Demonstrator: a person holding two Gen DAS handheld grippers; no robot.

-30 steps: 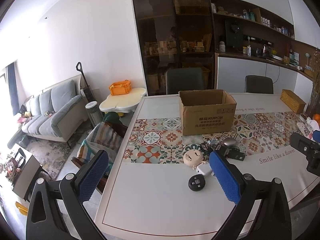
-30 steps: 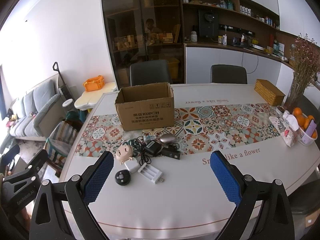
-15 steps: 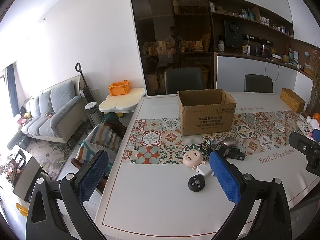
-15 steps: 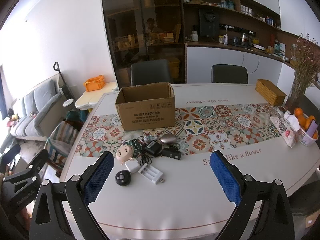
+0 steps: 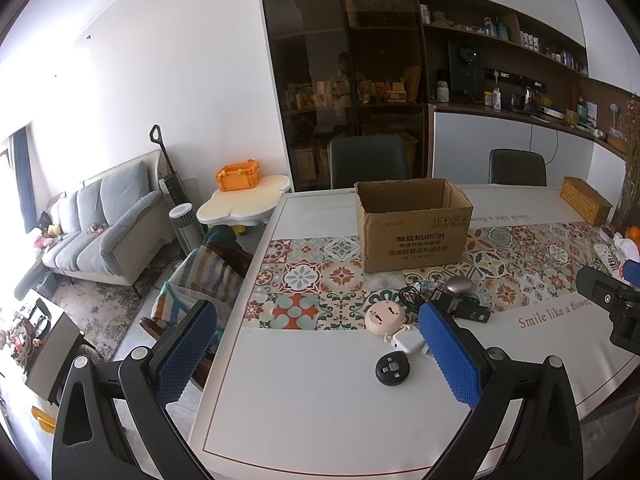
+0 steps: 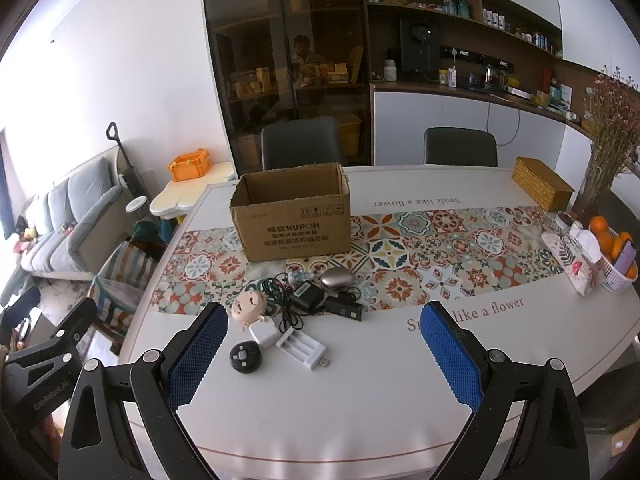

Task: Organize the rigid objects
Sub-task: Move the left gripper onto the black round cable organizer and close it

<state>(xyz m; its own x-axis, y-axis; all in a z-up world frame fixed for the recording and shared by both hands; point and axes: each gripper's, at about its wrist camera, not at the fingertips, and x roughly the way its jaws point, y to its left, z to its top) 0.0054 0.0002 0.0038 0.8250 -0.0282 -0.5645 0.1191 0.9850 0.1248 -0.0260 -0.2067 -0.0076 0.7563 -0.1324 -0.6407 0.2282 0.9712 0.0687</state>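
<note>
Tabletop layout is unchanged from a second ago: both the left gripper [image 5: 316,354] and right gripper [image 6: 322,350] remain released and empty, leaving the cardboard box [image 6: 292,216] unfilled.

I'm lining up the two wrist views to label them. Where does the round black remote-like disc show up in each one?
Left wrist view: the round black disc lies on bare white tabletop, lower right of centre, just left of the gripper's right blue pad.
Right wrist view: the disc sits lower left of centre, beside the left blue pad.
Shared landmark: the cardboard box stands behind the clutter in both.
</note>
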